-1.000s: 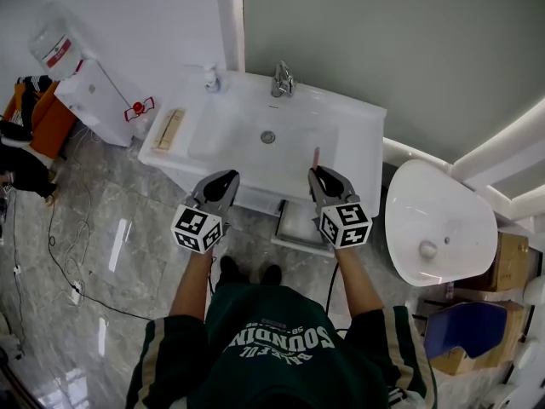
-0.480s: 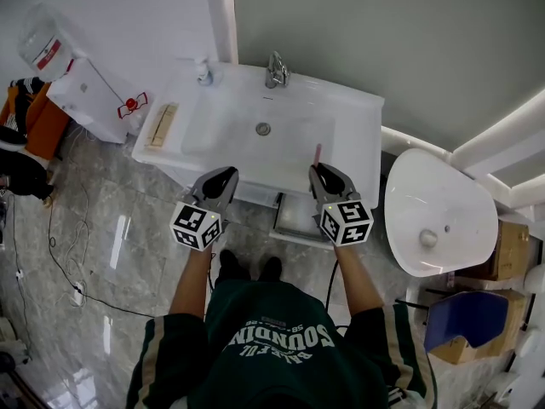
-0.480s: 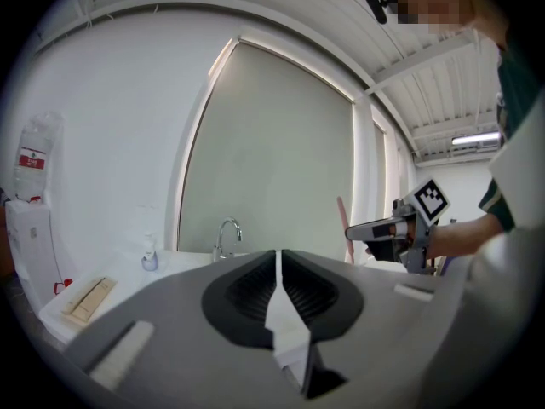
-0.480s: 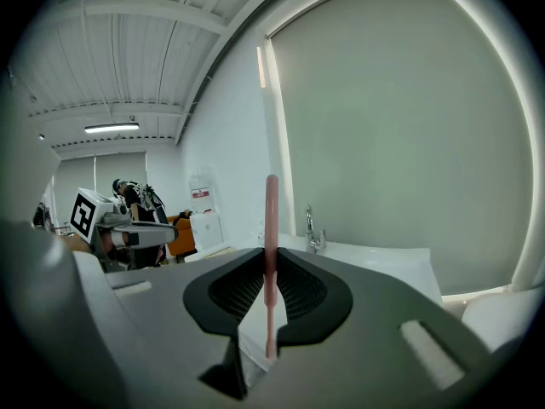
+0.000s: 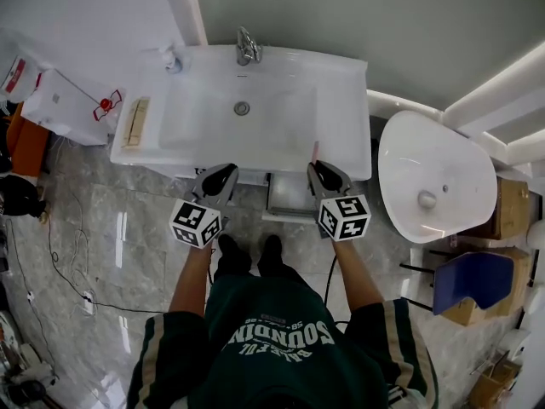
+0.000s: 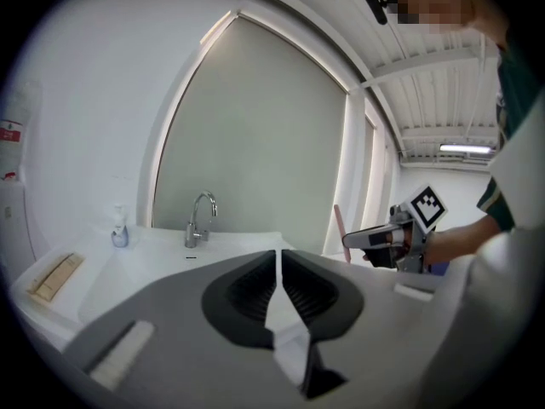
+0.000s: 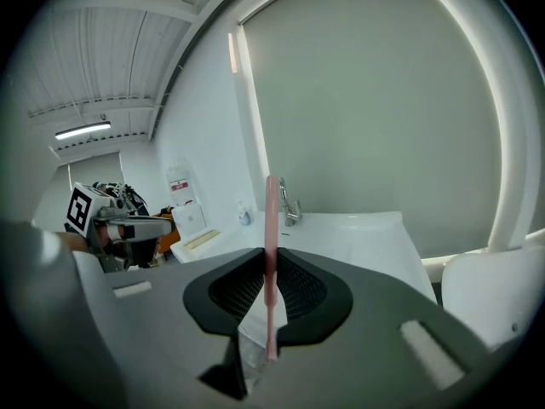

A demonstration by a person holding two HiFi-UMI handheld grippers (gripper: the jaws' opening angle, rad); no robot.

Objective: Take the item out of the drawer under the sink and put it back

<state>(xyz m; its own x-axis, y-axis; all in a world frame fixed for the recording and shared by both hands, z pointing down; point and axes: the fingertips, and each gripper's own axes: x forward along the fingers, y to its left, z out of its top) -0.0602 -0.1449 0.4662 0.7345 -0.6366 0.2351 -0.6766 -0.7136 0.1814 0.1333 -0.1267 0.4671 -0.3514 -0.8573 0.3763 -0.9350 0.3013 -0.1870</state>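
Note:
A thin pink stick [image 5: 314, 152] stands upright between the jaws of my right gripper [image 5: 319, 171], which is shut on it. It hangs over the open drawer [image 5: 285, 196] under the white sink [image 5: 196, 135]. In the right gripper view the pink stick [image 7: 271, 228] runs up through the right gripper [image 7: 271, 262]. My left gripper [image 5: 221, 177] hovers at the sink's front edge, left of the drawer. In its own view the left gripper [image 6: 278, 262] is shut with nothing in it, and the right gripper [image 6: 375, 239] shows with the stick [image 6: 338, 224].
A faucet [image 5: 247, 45] and a soap bottle [image 5: 173, 58] stand at the sink's back, a wooden piece [image 5: 136, 122] on its left ledge. A toilet [image 5: 434, 186] with its lid down is at the right, a blue chair [image 5: 473, 284] and boxes beyond. Cables lie on the floor at left.
Both grippers have come down and back from over the basin to the sink's front edge. The pink stick stays upright in the right one.

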